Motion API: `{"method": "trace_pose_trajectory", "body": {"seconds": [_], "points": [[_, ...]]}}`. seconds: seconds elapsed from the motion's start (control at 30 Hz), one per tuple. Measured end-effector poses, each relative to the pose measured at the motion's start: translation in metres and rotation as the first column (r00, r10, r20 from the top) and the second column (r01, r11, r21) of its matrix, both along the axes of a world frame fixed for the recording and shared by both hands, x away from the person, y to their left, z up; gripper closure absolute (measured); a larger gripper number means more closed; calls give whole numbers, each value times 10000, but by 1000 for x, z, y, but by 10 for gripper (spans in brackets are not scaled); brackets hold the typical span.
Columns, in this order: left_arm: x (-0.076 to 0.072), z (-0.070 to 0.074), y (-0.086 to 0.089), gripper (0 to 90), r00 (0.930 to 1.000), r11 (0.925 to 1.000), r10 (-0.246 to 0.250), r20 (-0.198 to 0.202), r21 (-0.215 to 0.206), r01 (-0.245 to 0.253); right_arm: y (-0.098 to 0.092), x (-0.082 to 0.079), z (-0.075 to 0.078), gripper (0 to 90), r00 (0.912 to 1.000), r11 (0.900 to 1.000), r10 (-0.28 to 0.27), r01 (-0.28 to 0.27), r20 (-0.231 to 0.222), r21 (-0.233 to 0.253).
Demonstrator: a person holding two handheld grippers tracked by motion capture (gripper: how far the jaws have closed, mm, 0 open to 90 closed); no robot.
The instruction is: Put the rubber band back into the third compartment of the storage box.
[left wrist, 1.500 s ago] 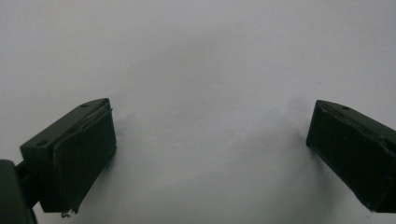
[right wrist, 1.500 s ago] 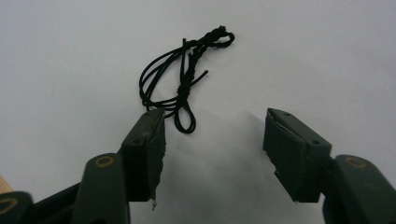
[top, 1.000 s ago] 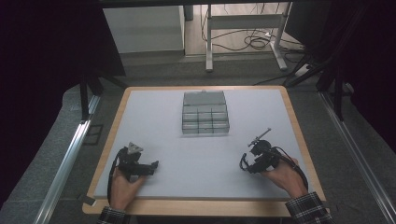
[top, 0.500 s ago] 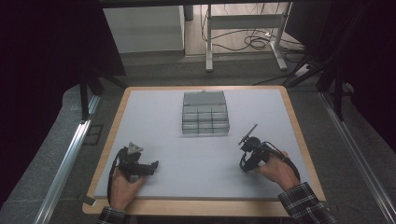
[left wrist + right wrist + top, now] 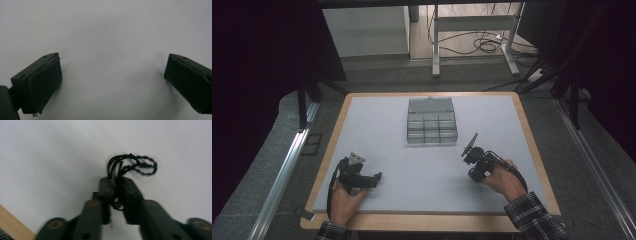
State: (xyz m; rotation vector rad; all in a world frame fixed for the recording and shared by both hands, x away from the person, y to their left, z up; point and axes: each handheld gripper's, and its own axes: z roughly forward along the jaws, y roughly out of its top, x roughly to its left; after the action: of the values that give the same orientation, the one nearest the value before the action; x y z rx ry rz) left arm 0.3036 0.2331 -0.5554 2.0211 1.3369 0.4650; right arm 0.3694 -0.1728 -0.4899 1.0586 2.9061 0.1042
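White tabletop [image 5: 422, 165] carries a clear compartment box [image 5: 432, 121] at its far middle; the right gripper [image 5: 470, 146] sits near it. Left gripper [image 5: 111, 75] spreads wide over bare surface. Right jaws pinch a black twisted cord [image 5: 136, 165].

Black twisted cord [image 5: 132, 167] partly hidden between right tongs [image 5: 117, 181]; box contents [image 5: 432, 127] indiscernible

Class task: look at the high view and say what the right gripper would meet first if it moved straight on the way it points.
Probably the compartment box: the right gripper, shut on a black twisted cord, points up-left toward its near right corner. Depth is unclear; it might pass just beside it.
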Motion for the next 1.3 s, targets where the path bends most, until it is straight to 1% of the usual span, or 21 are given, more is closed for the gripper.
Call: {"method": "trace_pose_trajectory", "body": {"seconds": [0.03,0.07,0.1,0.17,0.2,0.27,0.3,0.37,0.5,0.53,0.63,0.7,0.77,0.8,0.9,0.97,1.03,1.07,1.17,1.2,1.3], "points": [[0,0,0,13,10000,10000,0,1,2,0,-2,1,0,831,9998,9999,-130,131,-119,110],[0,0,0,14,10000,10000,0,1,2,0,-2,1,0,831,9998,9999,-130,131,-119,110],[0,0,0,13,10000,10000,-2,-1,2,2,-5,3,0,835,9993,9990,-275,284,-256,352],[0,0,0,13,10000,10000,-2,1,5,2,-6,4,0,836,9989,9986,-355,367,-309,389],[0,0,0,13,10000,10000,0,1,3,0,-8,5,1,836,9985,9979,-409,427,-367,480],[0,0,0,13,10000,10000,1,0,2,-1,-9,6,2,836,9989,9982,-335,350,-316,490],[0,0,0,13,10000,10000,0,0,3,0,-10,7,5,836,9985,9964,-462,482,-291,692],[0,0,0,13,10000,10000,-3,0,5,3,-10,7,7,836,9982,9959,-536,555,-273,717],[0,0,0,14,10000,10000,1,1,3,-1,-12,7,16,836,9977,9931,-637,657,-234,976],[0,0,0,14,10000,10000,1,1,3,-1,-12,7,16,836,9977,9931,-637,657,-234,976],[0,0,0,14,10000,10000,-1,1,5,1,-13,9,20,836,9964,9909,-811,832,-246,1062],[0,0,0,13,10000,10000,-2,1,6,2,-14,11,23,836,9951,9877,-953,979,-275,1217],[0,0,0,14,10000,10000,-1,1,8,1,-14,12,24,836,9948,9871,-975,1004,-289,1250],[0,0,0,14,10000,10000,0,0,5,0,-14,13,26,836,9935,9861,-1083,1119,-359,1226],[0,0,0,14,10000,10000,1,3,3,-1,-15,16,34,835,9906,9813,-1306,1350,-404,1372],[0,0,0,13,10000,10000,1,0,3,-1,-15,17,36,835,9909,9813,-1287,1330,-396,1392],[0,0,0,13,10000,10000,1,1,2,-1,-14,18,39,834,9890,9796,-1411,1461,-454,1379],[0,0,0,13,10000,10000,3,1,3,-3,-13,19,40,832,9914,9834,-1237,1284,-435,1283],[0,0,0,13,10000,10000,1,1,3,-1,-10,20,42,830,9919,9847,-1202,1242,-399,1219],[0,0,0,13,10000,10000,3,1,1,-3,-10,21,43,829,9939,9869,-1068,1095,-288,1184],[0,0,0,13,10000,10000,1,3,1,-1,-5,25,48,829,9937,9869,-1096,1114,-220,1167]]}}
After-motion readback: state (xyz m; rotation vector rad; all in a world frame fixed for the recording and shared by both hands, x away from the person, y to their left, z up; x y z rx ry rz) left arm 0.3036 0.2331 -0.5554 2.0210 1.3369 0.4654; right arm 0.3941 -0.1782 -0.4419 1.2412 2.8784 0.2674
